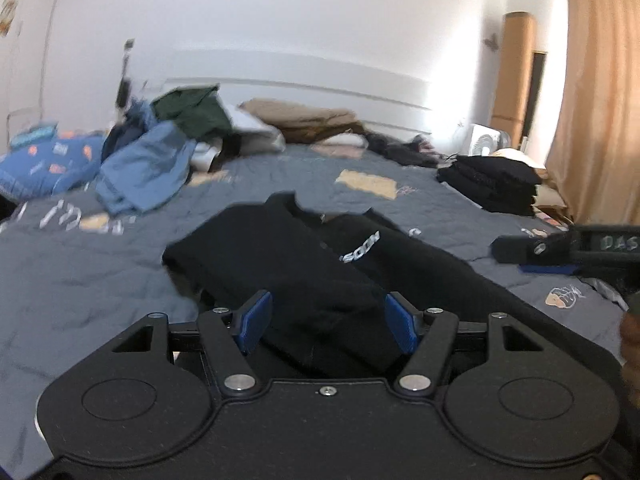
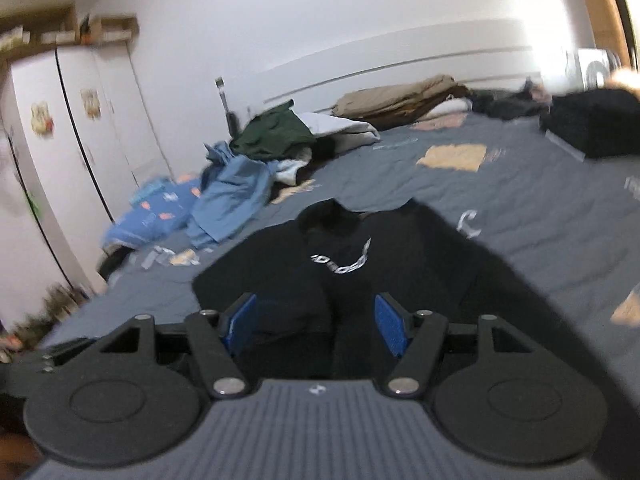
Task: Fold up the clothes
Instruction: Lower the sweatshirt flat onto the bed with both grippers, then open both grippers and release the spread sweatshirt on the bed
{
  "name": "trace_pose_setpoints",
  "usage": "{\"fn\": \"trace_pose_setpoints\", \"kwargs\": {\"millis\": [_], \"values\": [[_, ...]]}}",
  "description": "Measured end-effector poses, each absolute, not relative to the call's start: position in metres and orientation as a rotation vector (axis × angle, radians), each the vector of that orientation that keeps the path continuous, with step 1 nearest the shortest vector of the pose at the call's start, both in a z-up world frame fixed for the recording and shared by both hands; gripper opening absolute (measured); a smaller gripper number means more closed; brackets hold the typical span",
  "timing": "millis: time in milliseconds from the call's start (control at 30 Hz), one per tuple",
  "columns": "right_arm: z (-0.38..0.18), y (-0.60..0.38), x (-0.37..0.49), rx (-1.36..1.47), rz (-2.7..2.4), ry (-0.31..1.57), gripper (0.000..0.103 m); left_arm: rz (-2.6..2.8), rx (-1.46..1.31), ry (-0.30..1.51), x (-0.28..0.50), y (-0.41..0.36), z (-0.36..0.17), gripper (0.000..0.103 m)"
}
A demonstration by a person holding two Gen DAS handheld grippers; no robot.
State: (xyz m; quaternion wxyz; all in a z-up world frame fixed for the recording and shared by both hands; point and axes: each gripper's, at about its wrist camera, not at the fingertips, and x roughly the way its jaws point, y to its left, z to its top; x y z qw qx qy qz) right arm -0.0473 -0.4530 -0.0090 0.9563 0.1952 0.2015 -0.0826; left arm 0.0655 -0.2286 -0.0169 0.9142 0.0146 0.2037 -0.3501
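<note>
Your left gripper (image 1: 328, 322) stands wide, blue pads apart, with a dark fold of the black shirt (image 1: 288, 248) lying between them but not pinched. Your right gripper (image 2: 316, 326) is likewise wide over the near edge of the same shirt, clamping nothing. The shirt lies on the bed (image 1: 80, 280) in front of you, its left side already turned over the body, white lettering showing near the collar; the right side lies spread out toward the bed's edge. A folded black stack (image 1: 492, 184) sits far right, and a loose pile (image 1: 152, 160) of blue and green clothes far left. The risk here is catching only the top layer: black on black hides the edges, so you may lift one ply and pull the turned-in side open. Both views are blurred, so closing while you move could bunch the cloth and leave a crooked crease.
</note>
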Motion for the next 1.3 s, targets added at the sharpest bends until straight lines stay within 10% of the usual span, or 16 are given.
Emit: {"fn": "trace_pose_setpoints", "kwargs": {"millis": [67, 867, 1300], "values": [[-0.015, -0.452, -0.046, 0.411, -0.182, 0.418, 0.064, -0.72, 0.012, 0.402, 0.065, -0.227, -0.016, 0.075], [-0.023, -0.46, -0.038, 0.373, -0.208, 0.491, 0.065, -0.805, 0.36, 0.454, 0.065, -0.303, -0.085, 0.069], [-0.024, -0.467, -0.039, 0.398, -0.214, 0.493, 0.065, -0.804, 0.361, 0.53, 0.085, -0.31, -0.105, 0.015]]}}
